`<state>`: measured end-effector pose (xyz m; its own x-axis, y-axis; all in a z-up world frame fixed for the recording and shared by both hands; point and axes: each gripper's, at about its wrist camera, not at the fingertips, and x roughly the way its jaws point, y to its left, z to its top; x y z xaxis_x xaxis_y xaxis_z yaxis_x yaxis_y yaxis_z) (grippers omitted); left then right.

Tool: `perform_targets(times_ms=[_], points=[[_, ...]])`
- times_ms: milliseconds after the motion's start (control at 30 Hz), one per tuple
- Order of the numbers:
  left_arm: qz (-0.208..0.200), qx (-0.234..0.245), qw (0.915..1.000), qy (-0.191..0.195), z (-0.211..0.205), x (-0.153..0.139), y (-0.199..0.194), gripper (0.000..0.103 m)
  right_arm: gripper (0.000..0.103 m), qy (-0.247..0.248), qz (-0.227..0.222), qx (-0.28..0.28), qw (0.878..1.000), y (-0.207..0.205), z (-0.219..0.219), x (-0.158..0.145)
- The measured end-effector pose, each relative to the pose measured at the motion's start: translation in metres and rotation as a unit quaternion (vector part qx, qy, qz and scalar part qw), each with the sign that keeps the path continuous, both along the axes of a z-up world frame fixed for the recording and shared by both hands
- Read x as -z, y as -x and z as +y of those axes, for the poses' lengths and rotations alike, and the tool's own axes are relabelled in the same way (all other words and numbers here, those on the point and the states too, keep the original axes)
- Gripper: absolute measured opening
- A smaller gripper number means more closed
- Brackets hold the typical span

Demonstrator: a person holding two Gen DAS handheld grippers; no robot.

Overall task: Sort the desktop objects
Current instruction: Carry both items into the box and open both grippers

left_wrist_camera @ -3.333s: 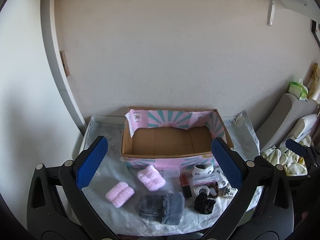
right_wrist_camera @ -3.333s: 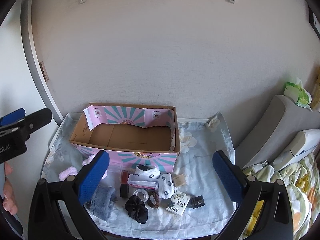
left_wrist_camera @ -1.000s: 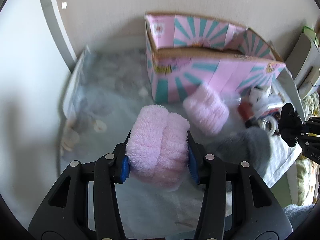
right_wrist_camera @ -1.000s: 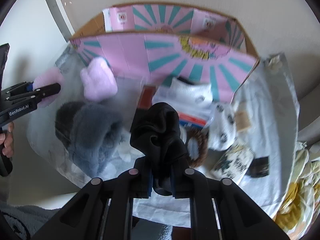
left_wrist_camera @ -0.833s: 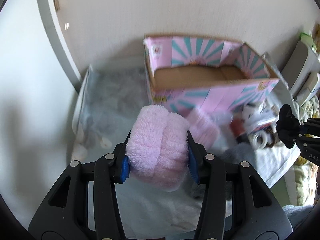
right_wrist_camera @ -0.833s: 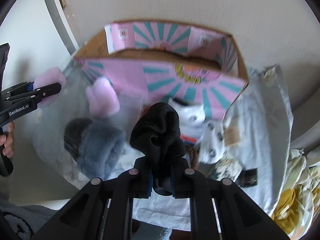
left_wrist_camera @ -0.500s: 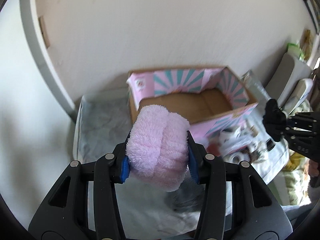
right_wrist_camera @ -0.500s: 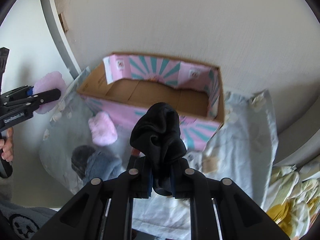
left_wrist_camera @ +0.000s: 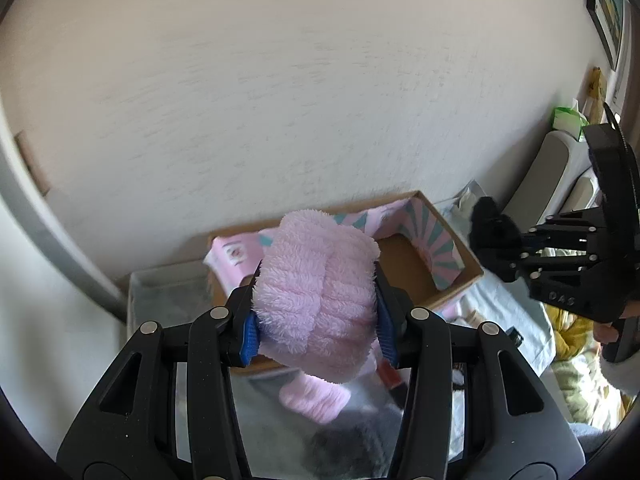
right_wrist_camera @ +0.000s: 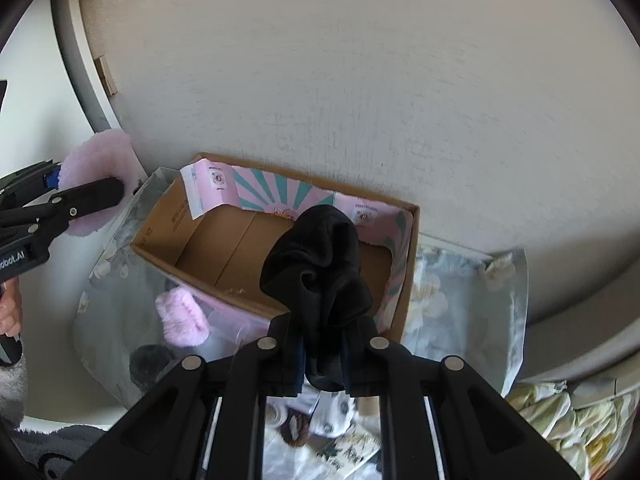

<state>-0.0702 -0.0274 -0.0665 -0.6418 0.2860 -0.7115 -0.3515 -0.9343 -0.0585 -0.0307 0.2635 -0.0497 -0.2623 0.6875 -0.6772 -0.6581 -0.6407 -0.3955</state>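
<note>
My left gripper (left_wrist_camera: 318, 320) is shut on a fluffy pink roll (left_wrist_camera: 316, 292) and holds it in the air in front of the pink-and-teal cardboard box (left_wrist_camera: 440, 240). My right gripper (right_wrist_camera: 322, 344) is shut on a black scrunchie (right_wrist_camera: 320, 264) and holds it above the open box (right_wrist_camera: 224, 248); the box floor is bare cardboard. The left gripper with its pink roll (right_wrist_camera: 96, 184) shows at the left of the right wrist view. The right gripper with the scrunchie (left_wrist_camera: 492, 228) shows at the right of the left wrist view.
A second pink roll (right_wrist_camera: 182, 316) and a grey fluffy roll (right_wrist_camera: 148, 360) lie on the floral cloth (right_wrist_camera: 460, 320) in front of the box. Small items, among them tape and patterned socks (right_wrist_camera: 332, 420), lie under my right gripper. A wall stands behind; bedding (right_wrist_camera: 560, 416) lies at right.
Both grippers have risen and moved toward the box with their loads. The right gripper now holds the scrunchie over the box opening.
</note>
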Motion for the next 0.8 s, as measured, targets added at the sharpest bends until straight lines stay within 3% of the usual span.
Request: perform_targets(times_ms=[167, 467, 800], points=[[-0.021, 0.005, 0.9997, 0.005, 0.018, 0.011, 0.032, 0.043, 0.013, 0.013, -0.006, 0.001, 1.0, 0.015, 0.027, -0.001], [-0.095, -0.015, 0.9952, -0.013, 0.021, 0.043, 0.078, 0.043, 0.013, 0.038, -0.046, 0.01, 0.998, 0.036, 0.062, 0.02], [-0.113, -0.027, 0.9933, 0.007, 0.017, 0.056, 0.088, 0.043, 0.013, 0.061, -0.042, 0.025, 0.997, 0.038, 0.076, 0.028]])
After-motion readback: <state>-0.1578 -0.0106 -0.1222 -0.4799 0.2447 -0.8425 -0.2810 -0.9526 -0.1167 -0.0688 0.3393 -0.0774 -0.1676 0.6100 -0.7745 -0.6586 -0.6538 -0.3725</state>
